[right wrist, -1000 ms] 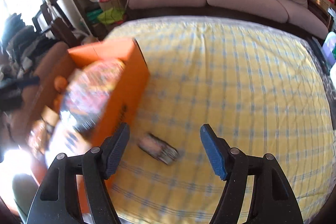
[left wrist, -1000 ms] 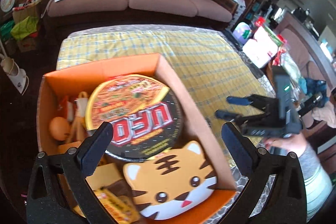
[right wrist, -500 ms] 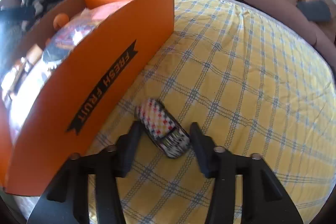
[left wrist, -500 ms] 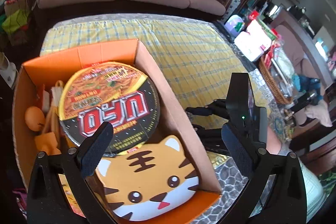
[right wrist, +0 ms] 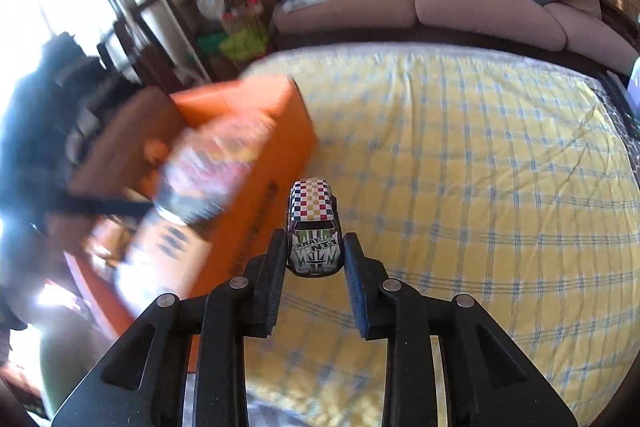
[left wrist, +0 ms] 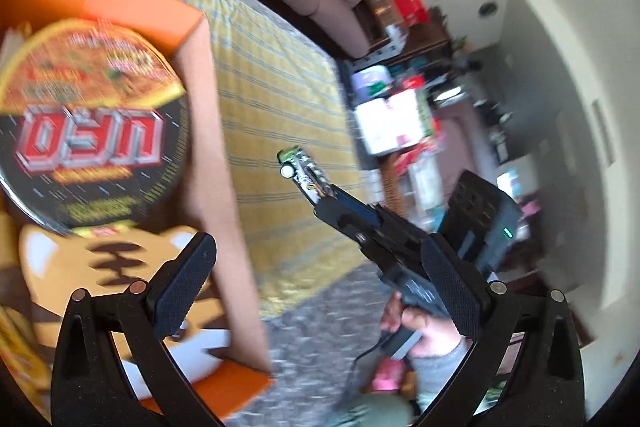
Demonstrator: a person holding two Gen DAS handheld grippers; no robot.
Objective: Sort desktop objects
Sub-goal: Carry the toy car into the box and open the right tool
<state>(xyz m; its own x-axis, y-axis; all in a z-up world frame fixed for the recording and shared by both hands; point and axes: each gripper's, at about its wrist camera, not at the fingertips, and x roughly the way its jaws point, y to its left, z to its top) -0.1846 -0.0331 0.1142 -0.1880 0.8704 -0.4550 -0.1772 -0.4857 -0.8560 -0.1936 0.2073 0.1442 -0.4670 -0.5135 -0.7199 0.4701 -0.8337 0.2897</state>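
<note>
Orange box (right wrist: 276,131): landmark, standing on the yellow checked cloth (right wrist: 480,167) of the table.

Toy car (right wrist: 315,227): checkered roof, lifted clear of the cloth just beside the box's outer long wall, pinched at its sides by the right gripper (right wrist: 315,255), whose jaws have just been closing onto it.

Noodle bowl (left wrist: 84,123): inside the box, lid up.

Tiger-face item (left wrist: 116,267): inside the box, at the near end, touching the bowl.

Left gripper (left wrist: 316,283): over the box's near corner, jaws spread, nothing between them.
</note>
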